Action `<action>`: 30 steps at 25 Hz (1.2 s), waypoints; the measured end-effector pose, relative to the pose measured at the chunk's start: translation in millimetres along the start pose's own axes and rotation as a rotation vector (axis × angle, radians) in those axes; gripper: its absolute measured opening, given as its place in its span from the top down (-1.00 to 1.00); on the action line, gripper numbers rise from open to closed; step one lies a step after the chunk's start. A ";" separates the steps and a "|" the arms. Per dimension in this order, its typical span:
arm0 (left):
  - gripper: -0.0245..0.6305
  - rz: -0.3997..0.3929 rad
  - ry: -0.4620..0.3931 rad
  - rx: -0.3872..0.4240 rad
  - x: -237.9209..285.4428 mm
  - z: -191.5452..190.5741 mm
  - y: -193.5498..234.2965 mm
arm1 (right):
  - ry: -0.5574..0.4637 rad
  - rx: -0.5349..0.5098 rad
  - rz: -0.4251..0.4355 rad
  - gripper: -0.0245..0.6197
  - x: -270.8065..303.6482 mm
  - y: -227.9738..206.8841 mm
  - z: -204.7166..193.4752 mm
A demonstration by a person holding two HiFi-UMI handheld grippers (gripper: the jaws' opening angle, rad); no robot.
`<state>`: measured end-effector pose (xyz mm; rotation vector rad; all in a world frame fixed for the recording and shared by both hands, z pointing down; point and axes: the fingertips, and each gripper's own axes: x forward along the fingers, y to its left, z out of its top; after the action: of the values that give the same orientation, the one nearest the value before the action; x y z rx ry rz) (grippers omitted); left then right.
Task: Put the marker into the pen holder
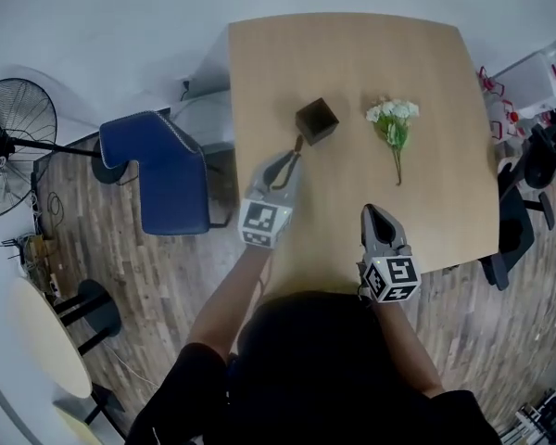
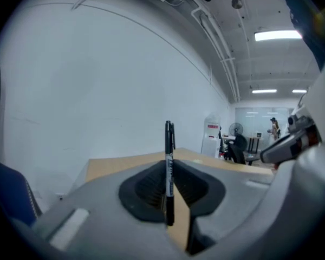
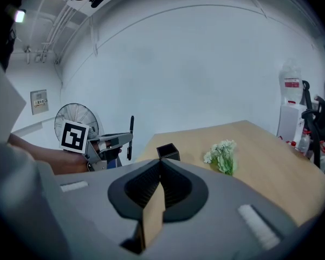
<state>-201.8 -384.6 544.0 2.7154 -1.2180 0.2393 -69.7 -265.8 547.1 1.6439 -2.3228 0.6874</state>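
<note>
Closest under the head camera, our forearms (image 1: 224, 309) are stretching up the frame toward the light wooden table (image 1: 352, 54). We are holding the left gripper (image 1: 295, 156) just below centre, with its fingers clamped on the black marker (image 2: 169, 167). In the left gripper view the marker is standing upright between the ribbed pads, gripped low on its barrel with most of its length rising above them. The pen holder (image 1: 316, 120), a small dark square cup, is sitting on the table just above and right of the marker's tip in the head view. In the right gripper view the marker is hanging clear of the holder, to its left and not yet over the opening. We are keeping the right gripper (image 1: 372, 211) at lower right, its fingers together with nothing between them. A sprig of white flowers (image 1: 392, 123) is lying to the right of the holder, apart from it.

We are judging the risks from here. Because the grip is so low, the long free end could swing if it brushes the rim, and the marker could pivot or slip out. The holder looks small and light, and nothing is steadying it. A marker arriving off-centre or tilted could nudge it along the table or tip it over
</note>
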 end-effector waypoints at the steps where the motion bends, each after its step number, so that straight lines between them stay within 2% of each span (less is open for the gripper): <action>1: 0.78 0.003 0.000 -0.009 12.1 1.1 4.3 | -0.003 0.001 -0.001 0.92 5.8 -8.1 2.6; 8: 0.78 -0.004 -0.004 -0.068 86.8 6.2 25.7 | 0.002 -0.003 -0.001 0.92 49.4 -57.4 12.2; 16: 0.78 -0.012 -0.011 -0.150 151.4 -15.1 39.6 | 0.041 -0.024 0.019 0.92 82.6 -95.2 1.3; 23: 0.78 0.025 0.061 -0.135 172.0 -40.0 41.6 | 0.085 0.005 0.021 0.92 82.1 -113.4 -18.8; 27: 0.76 0.005 0.104 -0.129 177.3 -51.1 38.6 | 0.101 -0.022 0.027 0.92 76.8 -118.9 -25.9; 29: 0.54 -0.015 0.137 -0.133 178.6 -58.8 37.3 | 0.111 -0.032 0.034 0.92 73.2 -119.4 -28.6; 30: 0.53 -0.022 0.150 -0.133 178.7 -61.7 37.3 | 0.115 -0.035 0.035 0.92 71.5 -119.5 -29.6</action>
<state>-117.5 -525.9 644.2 2.5456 -1.1200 0.3391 13.5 -342.7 633.3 1.5110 -2.2741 0.7243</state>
